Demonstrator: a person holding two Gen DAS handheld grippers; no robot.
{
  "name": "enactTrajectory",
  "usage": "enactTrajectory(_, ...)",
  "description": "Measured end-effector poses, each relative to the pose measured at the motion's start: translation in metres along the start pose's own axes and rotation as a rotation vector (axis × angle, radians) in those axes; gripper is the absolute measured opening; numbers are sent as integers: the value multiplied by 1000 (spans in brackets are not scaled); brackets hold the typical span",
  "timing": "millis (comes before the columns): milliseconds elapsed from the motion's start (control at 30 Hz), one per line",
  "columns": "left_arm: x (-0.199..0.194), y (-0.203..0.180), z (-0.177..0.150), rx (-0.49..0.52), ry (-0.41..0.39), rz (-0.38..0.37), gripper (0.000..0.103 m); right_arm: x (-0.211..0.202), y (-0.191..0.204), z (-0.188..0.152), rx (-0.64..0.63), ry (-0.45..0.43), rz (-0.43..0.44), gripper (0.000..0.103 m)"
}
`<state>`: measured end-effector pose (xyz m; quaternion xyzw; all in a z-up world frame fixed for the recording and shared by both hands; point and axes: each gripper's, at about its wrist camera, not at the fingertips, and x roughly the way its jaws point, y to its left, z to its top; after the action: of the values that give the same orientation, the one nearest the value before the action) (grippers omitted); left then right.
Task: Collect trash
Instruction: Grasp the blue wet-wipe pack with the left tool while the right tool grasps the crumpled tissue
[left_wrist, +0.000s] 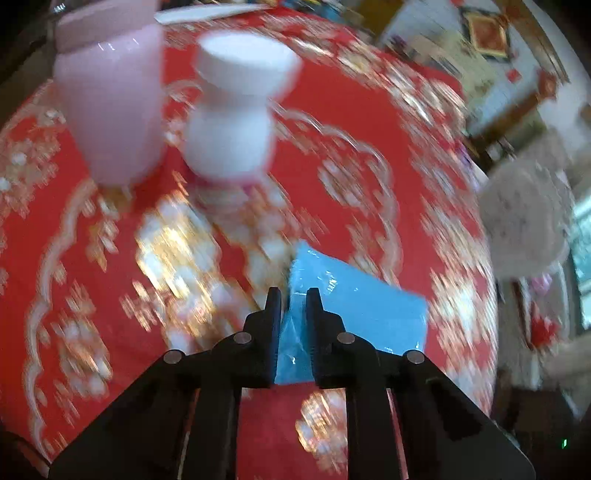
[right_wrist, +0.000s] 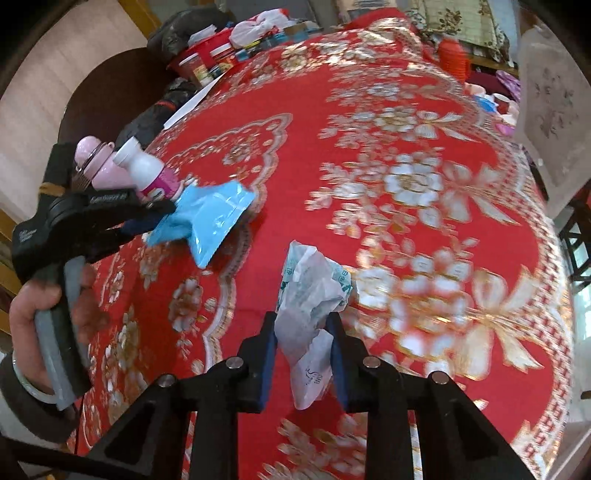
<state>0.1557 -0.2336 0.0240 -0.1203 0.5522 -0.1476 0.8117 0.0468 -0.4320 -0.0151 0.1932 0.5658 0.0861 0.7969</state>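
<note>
**Both claws clamped on trash over the red cloth**

Far left in the right wrist view is your left hand (right_wrist: 48, 317), wrapped round the grey handle of the left gripper (right_wrist: 168, 218). That claw is closed on the blue plastic packet (right_wrist: 218, 214) — it pinches the packet's crumpled near end, and the flat glossy part sticks out past the tips, low over the red floral tablecloth (right_wrist: 424, 110); whether the packet touches the cloth you can't tell. In the left wrist view the same gripper (left_wrist: 293, 295) has both black fingers pressed onto a raised fold of the packet (left_wrist: 354, 306), with the rest spreading off to the right.

Just behind that gripper stand a pink jar (right_wrist: 99, 166) and a white bottle (right_wrist: 147, 171) with a pink label, side by side, the jar to the left. In the left wrist view the jar (left_wrist: 110, 107) and bottle (left_wrist: 236, 110) are both blurred.

Moving right to centre — the right gripper (right_wrist: 304, 321) is closed on the crumpled white wrapper (right_wrist: 314, 295) with green print. The wrapper is squeezed between the two blue-padded fingers, its bunched top poking out beyond the tips and a tail hanging back between them.

Top left, beyond the table edge, is a cluttered red basket (right_wrist: 207, 55) of jars and bags.
</note>
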Motion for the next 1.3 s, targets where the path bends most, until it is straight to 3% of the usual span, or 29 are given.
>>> enactTrajectory(133,-16,-12,-49,63,68,-19,8,-14,-17,-7,13,7,-27,25)
enactTrajectory(267,-34,-34,-101,260,150,-92,10,-31,-34,-19,33,6,-52,25)
enactTrajectory(300,-40,-41,-107,330,137,-68,12,-33,-37,-23,40,7,-56,25)
enactTrajectory(333,-44,-47,-110,381,113,-35,27,-36,-41,-27,50,10,-59,25)
enactTrajectory(367,-49,-53,-111,434,83,-11,56,-39,-45,-30,61,10,-58,25)
enactTrajectory(433,-59,-61,-104,473,36,-52,66,-44,-50,-38,78,12,-63,25)
enactTrajectory(500,-61,-67,-96,511,22,-84,69,-49,-52,-44,95,13,-59,25)
enactTrajectory(633,-44,-97,-91,754,102,-124,74,-61,-53,-56,115,2,-61,25)
enactTrajectory(833,-16,-122,-113,1027,207,-100,74,-71,-54,-75,143,4,-71,25)
enactTrajectory(933,-8,-127,-125,1116,237,-72,74,-77,-54,-84,155,1,-77,25)
enactTrajectory(1067,9,-127,-131,1112,282,-2,73,-85,-54,-94,169,-6,-84,25)
enactTrajectory(1200,1,-123,-126,926,252,-14,63,-98,-56,-106,183,-32,-89,25)
enactTrajectory(1233,-3,-124,-127,882,248,-22,55,-101,-57,-108,185,-38,-93,25)
enactTrajectory(1300,-13,-127,-134,827,225,-10,53,-110,-58,-114,191,-51,-97,25)
